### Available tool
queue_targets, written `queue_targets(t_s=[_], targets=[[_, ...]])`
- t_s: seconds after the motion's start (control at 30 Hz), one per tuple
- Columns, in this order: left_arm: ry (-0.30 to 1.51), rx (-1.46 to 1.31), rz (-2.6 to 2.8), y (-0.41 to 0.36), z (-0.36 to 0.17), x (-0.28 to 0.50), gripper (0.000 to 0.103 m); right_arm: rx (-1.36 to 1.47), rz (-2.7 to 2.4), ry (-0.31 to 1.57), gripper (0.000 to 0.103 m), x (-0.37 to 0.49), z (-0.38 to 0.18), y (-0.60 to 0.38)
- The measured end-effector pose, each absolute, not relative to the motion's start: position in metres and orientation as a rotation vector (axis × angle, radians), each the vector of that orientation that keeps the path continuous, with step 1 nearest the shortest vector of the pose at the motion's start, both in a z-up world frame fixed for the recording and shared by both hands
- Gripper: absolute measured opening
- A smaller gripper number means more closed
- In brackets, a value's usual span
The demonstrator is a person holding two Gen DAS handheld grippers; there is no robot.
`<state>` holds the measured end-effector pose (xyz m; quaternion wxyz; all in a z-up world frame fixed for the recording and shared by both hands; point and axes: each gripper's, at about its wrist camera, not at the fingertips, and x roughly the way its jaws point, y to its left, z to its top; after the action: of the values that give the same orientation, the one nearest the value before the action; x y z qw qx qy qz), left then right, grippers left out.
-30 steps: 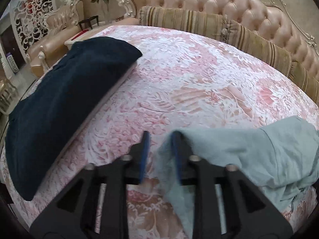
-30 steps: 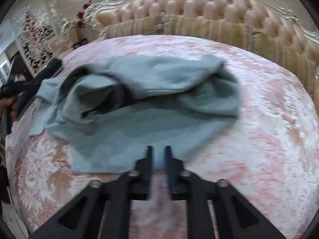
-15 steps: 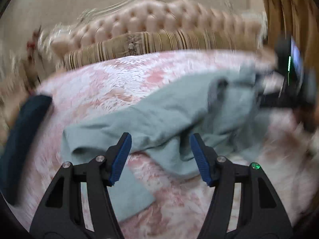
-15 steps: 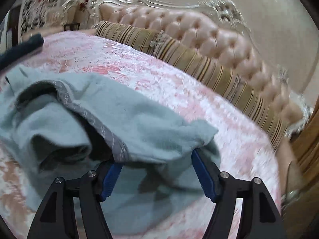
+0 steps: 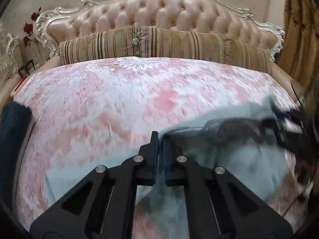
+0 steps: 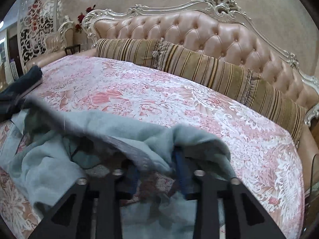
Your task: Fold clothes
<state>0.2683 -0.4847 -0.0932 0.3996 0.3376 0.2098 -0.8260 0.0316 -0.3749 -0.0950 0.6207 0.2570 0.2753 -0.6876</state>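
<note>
- Clamping down on the left: fingers of the left gripper [image 5: 160, 139], spread wide half a second ago, now pressed nearly together with only a slit between the pads, apparently pinching an edge of the pale blue garment [image 5: 235, 159] right at the tips.
- Narrowing on the right too: fingers of the right gripper [image 6: 157, 171] closer than half a second ago yet still apart, cloth draped over both tips; cannot tell whether gripped or merely covered.
- Meaning for the task, as a judgement: loose reaching over, hold being taken at two points of one hem, ready for lifting and spreading before any fold; no fold made yet.
- Garment placement: crumpled on the pink floral bed [image 5: 119, 99], beneath and to the right of the left fingers, bunched beneath and to the left of the right fingers.
- Seen only from the left wrist: a stretched hem running from the fingertips rightward to the blurred other gripper.
- Seen only from the right wrist: the grey inner band and dark opening of the garment, just left of the fingers.
- Far left of both fingers: a dark navy folded cloth [image 5: 12, 139] at the bed's edge, well apart.
</note>
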Motion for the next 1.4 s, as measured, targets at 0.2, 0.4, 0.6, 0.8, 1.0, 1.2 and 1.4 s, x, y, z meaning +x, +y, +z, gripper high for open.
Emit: queue_targets(t_s=[0.2,0.4,0.6,0.8,1.0,1.2,1.4], targets=[[0.585,0.906,-1.972,-0.556,-0.115,0.241,0.005,0.660,-1.567,0.599,0.061,0.020,-0.114,-0.381],[0.655,0.893,-1.870,-0.602,-0.140,0.241,0.005,0.698,-1.543,0.604,0.062,0.014,-0.127,-0.384],[0.645,0.882,-1.825,-0.616,-0.153,0.237,0.010,0.702,-1.521,0.612,0.066,0.020,-0.125,-0.381],[0.674,0.845,-1.825,-0.602,-0.130,0.259,0.030,0.717,-1.516,0.628,0.068,0.020,-0.129,-0.380],[0.704,0.689,-1.895,-0.506,-0.091,0.322,0.067,0.747,-1.504,0.604,0.075,0.020,-0.122,-0.362],[0.749,0.652,-2.038,-0.350,-0.106,0.346,0.067,0.705,-1.437,0.626,0.081,0.054,-0.124,-0.337],[0.535,0.802,-2.047,-0.302,-0.131,0.299,0.067,0.575,-1.406,0.650,0.080,0.084,-0.117,-0.337]])
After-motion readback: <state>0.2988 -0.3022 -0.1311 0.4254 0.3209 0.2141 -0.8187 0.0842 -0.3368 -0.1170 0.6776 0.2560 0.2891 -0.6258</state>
